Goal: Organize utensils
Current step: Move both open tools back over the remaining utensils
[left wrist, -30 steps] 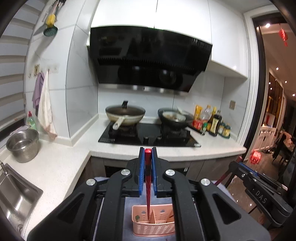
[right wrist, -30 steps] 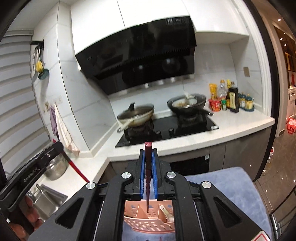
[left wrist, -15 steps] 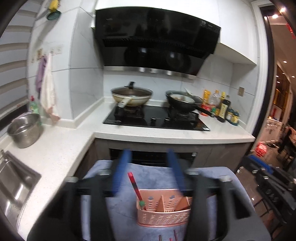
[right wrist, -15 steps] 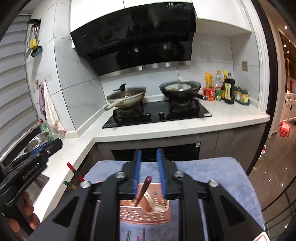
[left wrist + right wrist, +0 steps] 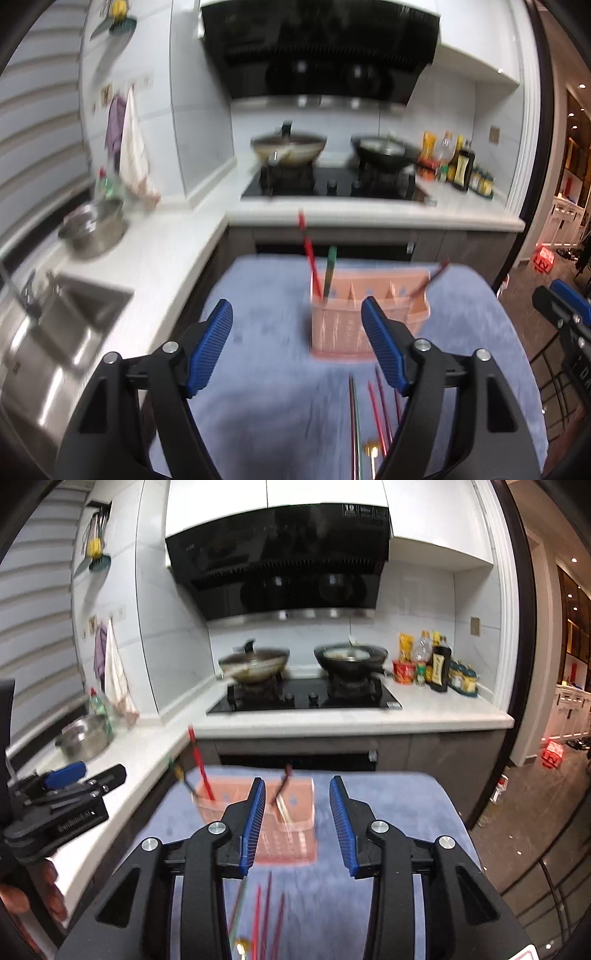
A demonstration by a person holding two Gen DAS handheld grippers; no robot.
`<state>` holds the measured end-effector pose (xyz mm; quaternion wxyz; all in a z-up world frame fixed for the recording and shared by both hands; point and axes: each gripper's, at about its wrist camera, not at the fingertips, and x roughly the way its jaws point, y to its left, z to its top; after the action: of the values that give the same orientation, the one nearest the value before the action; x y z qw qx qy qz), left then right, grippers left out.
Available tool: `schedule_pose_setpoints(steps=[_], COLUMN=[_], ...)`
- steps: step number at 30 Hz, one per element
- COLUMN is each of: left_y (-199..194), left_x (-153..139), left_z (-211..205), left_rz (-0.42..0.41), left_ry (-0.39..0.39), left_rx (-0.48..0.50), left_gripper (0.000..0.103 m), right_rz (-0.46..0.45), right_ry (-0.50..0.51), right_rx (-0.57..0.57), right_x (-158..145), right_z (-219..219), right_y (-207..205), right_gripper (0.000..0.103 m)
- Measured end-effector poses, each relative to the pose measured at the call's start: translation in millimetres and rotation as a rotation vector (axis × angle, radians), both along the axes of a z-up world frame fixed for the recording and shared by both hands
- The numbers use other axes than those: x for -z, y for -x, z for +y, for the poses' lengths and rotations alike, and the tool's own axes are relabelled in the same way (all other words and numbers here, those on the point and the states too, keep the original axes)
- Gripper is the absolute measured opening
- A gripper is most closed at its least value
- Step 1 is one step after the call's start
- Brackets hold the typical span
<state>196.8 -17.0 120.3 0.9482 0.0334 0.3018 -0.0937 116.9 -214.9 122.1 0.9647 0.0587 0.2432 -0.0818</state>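
Observation:
A pink slotted caddy [image 5: 343, 325] stands on a blue cloth [image 5: 258, 369]. A red chopstick [image 5: 308, 254] and a green one [image 5: 330, 271] lean in its left compartment, and a dark red chopstick [image 5: 432, 278] leans in its right end. My left gripper [image 5: 297, 332] hovers in front of the caddy, its jaws opening, nothing held. In the right wrist view my right gripper [image 5: 297, 812] is likewise opening and empty, with the caddy [image 5: 291, 842] and the dark red chopstick [image 5: 282, 786] beyond its fingers. Several loose chopsticks [image 5: 266, 915] lie on the cloth below.
A sink [image 5: 55, 332] and a steel pot [image 5: 96, 229] are on the left counter. A stove [image 5: 332, 184] with two woks is behind, with bottles [image 5: 439, 664] at the back right. A hand [image 5: 48, 890] carries the left gripper [image 5: 62, 805].
Both grippers let go of their chopsticks, which now stand in the caddy. Both have drawn back and lower, and their jaws have spread apart.

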Motion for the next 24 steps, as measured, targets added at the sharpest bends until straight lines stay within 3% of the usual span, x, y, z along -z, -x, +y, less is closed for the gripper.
schedule_pose_setpoints(steps=[12,24], left_y=[57,81], left_x=[56,92], left_z=[21,22], left_rz=[0.127,0.186], left_ry=[-0.016,-0.027], left_rx=[-0.026,-0.019], left_gripper=[0.069,0.069], right_rz=[0.179,0.302], right_ry=[0.006,-0.034], right_rx=[-0.042,-0.043], right_x=[73,128], right_z=[39,47], right_y=[64,88], right_gripper=[0.036,0.036])
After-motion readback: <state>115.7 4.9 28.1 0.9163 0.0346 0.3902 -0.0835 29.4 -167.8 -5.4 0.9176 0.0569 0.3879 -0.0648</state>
